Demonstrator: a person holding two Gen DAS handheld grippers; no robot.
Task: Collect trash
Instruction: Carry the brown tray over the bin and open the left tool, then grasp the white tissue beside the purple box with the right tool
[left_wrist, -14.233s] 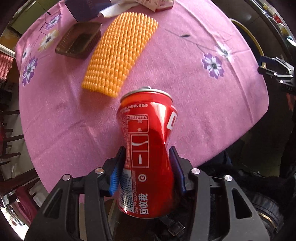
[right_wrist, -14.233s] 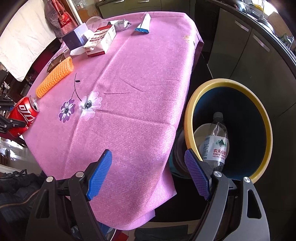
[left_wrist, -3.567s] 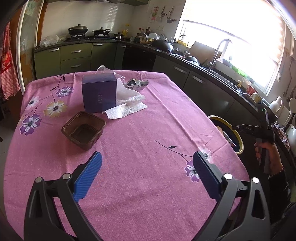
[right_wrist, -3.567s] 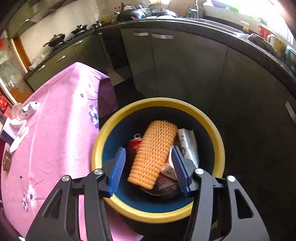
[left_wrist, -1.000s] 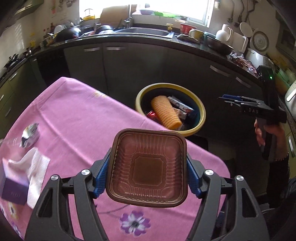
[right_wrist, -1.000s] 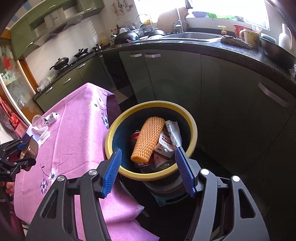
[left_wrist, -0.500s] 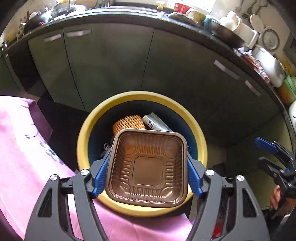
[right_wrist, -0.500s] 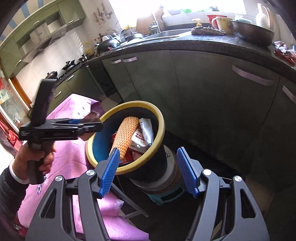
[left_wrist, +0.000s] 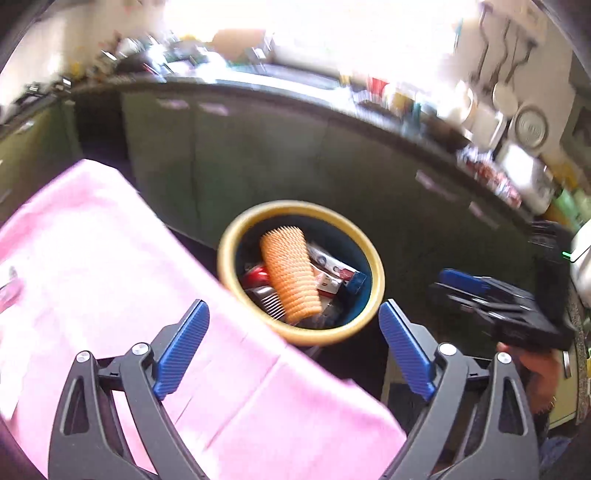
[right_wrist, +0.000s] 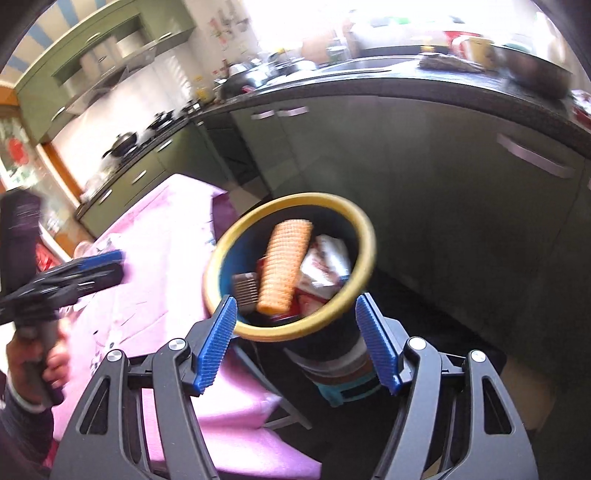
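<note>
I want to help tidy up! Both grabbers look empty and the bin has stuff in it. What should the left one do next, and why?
Probably swing the left gripper back over the pink tablecloth to look for more trash. Its jaws stand open with nothing between them, and so do the right gripper's. The brown tray already lies in the yellow-rimmed bin beside the orange mat.
</note>
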